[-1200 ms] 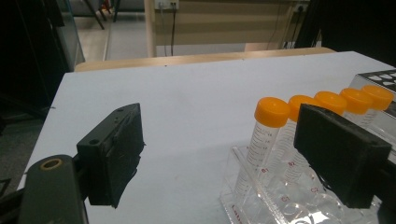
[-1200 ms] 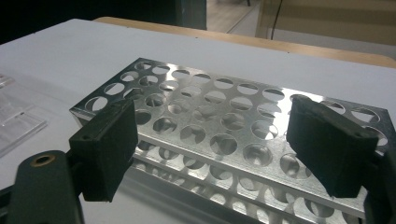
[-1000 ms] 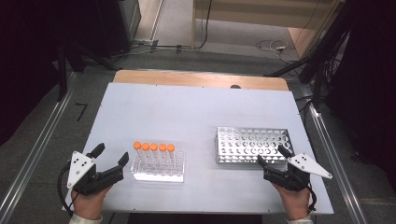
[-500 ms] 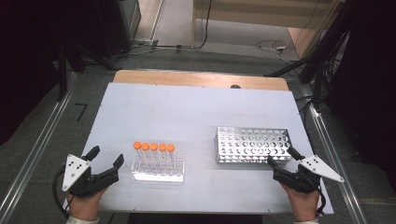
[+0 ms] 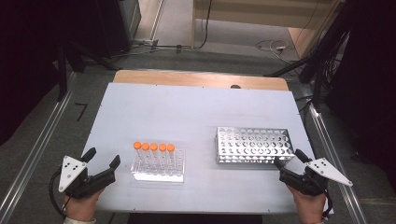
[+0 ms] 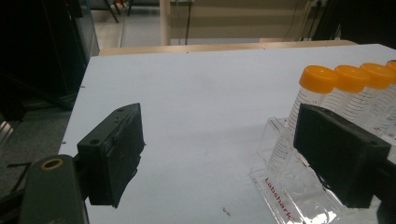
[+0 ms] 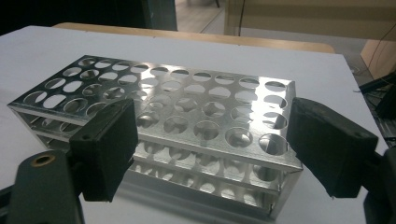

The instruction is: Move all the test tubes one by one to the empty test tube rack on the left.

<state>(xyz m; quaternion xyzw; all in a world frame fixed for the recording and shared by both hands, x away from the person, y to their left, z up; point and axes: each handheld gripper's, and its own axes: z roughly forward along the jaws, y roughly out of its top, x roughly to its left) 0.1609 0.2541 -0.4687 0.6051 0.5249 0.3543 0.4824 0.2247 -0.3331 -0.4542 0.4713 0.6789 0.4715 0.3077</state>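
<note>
A clear plastic rack [image 5: 158,171] holding several orange-capped tubes [image 5: 152,147] stands at the table's front left. An empty perforated metal rack [image 5: 253,145] stands at the front right. My left gripper [image 5: 102,157] rests open near the front left corner, just left of the clear rack, with nothing between its jaws. In the left gripper view the left gripper [image 6: 219,156] points past the tubes [image 6: 318,80], which sit by its right jaw. My right gripper [image 5: 288,158] is open at the metal rack's near right corner. In the right gripper view the right gripper [image 7: 215,140] frames the metal rack [image 7: 187,105].
The white table top [image 5: 187,112] has a wooden strip [image 5: 196,78] along its far edge. Metal rails [image 5: 32,158] run beside the table on both sides. Cables [image 5: 271,45] lie on the floor beyond.
Both grippers have drifted outward, the left one to the left and the right one to the right, away from the racks. Both stay open. The racks have not moved.
</note>
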